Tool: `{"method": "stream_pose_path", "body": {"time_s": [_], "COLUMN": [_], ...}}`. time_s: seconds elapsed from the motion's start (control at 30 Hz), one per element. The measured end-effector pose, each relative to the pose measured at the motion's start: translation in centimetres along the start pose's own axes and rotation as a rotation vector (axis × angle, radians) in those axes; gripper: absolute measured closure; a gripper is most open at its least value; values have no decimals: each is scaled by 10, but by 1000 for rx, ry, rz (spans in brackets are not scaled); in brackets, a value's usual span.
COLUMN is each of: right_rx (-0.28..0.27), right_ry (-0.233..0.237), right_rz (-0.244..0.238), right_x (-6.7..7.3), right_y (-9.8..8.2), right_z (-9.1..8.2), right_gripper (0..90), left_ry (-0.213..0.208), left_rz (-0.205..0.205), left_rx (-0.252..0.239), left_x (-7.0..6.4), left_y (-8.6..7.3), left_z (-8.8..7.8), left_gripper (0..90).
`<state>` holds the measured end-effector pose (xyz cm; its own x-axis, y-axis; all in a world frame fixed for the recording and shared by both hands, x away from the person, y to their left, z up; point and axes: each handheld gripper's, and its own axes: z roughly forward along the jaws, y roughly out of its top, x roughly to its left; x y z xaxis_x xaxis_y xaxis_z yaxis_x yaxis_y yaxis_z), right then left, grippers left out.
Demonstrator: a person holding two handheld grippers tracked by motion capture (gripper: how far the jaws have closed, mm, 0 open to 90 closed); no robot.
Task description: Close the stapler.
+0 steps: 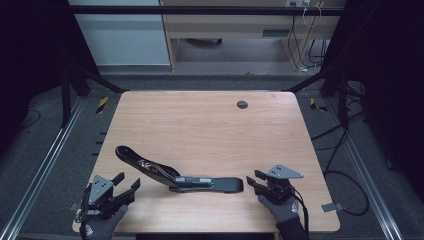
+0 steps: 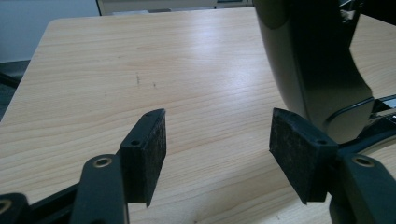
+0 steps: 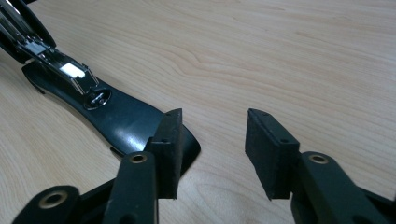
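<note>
I am holding my left gripper near the table's front left corner, its jaws standing apart with nothing between them, and the raised arm of the opened black stapler is rising just beside the right pad. The stapler is lying near the front edge, between my two grippers, with its flat base pointing at my right gripper. That gripper is also gaping, empty, its left pad sitting over the tip of the base; whether it is touching I cannot quite tell. If I am closing either side off-centre, the smooth curved plastic is likely slipping out, and a nudge on the lifted arm is risking the hinge snapping shut or the stapler skidding toward the front edge.
</note>
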<state>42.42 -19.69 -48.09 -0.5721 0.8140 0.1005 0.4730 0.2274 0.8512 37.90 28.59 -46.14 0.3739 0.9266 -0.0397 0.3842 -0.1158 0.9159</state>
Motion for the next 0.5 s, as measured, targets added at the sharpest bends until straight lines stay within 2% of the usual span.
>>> {"method": "stream_pose_path", "body": {"time_s": [0.4,0.5], "right_rx": [33,38], "right_ry": [22,25], "right_rz": [-18,-22], "right_x": [8,10], "right_y": [-4,-3], "right_z": [4,5], "right_gripper": [701,740], "left_ry": [-10,-15], "left_rz": [6,-3], "left_rx": [-28,-50], "left_x": [-7,-8], "left_y": [6,9], "left_z": [-6,-9], "left_gripper": [321,317]}}
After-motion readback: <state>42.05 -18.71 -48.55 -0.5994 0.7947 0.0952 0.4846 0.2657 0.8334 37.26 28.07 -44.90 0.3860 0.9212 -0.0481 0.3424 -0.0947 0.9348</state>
